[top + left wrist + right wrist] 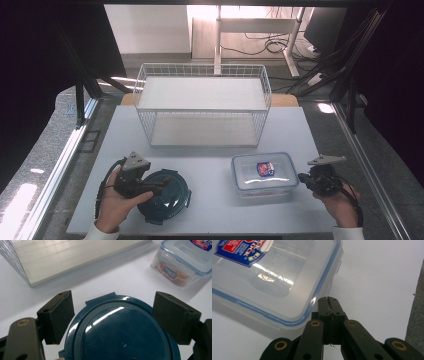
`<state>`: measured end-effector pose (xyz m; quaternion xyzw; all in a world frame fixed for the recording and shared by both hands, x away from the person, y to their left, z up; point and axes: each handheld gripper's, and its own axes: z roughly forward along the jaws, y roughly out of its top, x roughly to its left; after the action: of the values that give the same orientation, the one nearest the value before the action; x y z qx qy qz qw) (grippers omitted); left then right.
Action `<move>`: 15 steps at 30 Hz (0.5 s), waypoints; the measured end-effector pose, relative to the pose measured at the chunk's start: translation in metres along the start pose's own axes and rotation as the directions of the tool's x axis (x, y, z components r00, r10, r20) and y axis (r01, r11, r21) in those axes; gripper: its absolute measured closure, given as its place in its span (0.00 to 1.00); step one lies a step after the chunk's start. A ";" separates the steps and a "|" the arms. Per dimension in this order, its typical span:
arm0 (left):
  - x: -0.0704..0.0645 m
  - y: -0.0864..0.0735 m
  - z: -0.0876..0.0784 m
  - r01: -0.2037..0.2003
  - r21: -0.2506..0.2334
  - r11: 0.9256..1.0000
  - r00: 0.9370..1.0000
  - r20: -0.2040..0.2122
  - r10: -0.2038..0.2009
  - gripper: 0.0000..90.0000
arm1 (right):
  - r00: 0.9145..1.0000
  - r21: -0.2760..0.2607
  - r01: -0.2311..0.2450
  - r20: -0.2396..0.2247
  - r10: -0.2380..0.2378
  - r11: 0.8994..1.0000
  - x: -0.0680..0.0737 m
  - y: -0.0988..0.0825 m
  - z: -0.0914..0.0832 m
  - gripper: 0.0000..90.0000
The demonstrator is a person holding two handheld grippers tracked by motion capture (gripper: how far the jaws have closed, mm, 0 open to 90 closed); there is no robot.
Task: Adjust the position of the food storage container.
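My left gripper (150, 186) sits over the round dark-blue container (167, 196) at the near left of the white table (210, 150). In the left gripper view its jaws stand wide apart, one on each side of the container's lid (122, 332); the left pad (58, 316) lies just beside the rim, and I cannot tell whether either pad presses on it. The container rests flat on the table.

My right gripper (303, 178) is at the near right, its tip just beside the right end of the clear rectangular box (265, 173). In the right gripper view its jaws are pressed fully together with nothing between them, next to the box's blue-edged corner (312, 312). I cannot tell whether the tip touches the box. The box is lidded, bears a red-and-blue label (265, 168), and stands flat on the table.

Behind both stands a white wire shelf rack (202, 102), well apart from the two containers.
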<state>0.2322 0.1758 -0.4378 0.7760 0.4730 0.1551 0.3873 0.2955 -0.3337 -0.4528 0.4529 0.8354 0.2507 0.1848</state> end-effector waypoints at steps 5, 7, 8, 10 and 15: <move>-0.001 0.000 0.001 0.001 0.002 1.000 1.000 0.000 -0.001 0.20 | 1.000 0.002 0.005 0.004 -0.005 1.000 0.007 -0.002 -0.002 0.99; -0.001 0.000 0.001 0.001 0.001 1.000 1.000 -0.001 -0.001 0.20 | 1.000 0.000 0.005 0.000 -0.005 1.000 0.008 -0.003 -0.002 0.99; -0.001 0.000 0.001 0.002 0.000 1.000 1.000 -0.001 -0.002 0.20 | 1.000 -0.001 0.005 -0.001 -0.005 1.000 0.010 -0.003 -0.002 0.99; -0.001 0.000 0.000 0.003 -0.001 1.000 1.000 -0.005 -0.003 0.19 | 1.000 0.001 0.013 -0.002 -0.013 1.000 0.013 -0.003 -0.003 0.99; 0.001 0.000 -0.002 0.007 -0.007 1.000 1.000 -0.006 -0.007 0.19 | 0.999 0.003 0.035 -0.029 -0.035 0.999 0.022 -0.001 -0.004 0.99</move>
<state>0.2315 0.1771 -0.4367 0.7725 0.4764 0.1578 0.3890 0.2812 -0.3170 -0.4524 0.4350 0.8462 0.2524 0.1763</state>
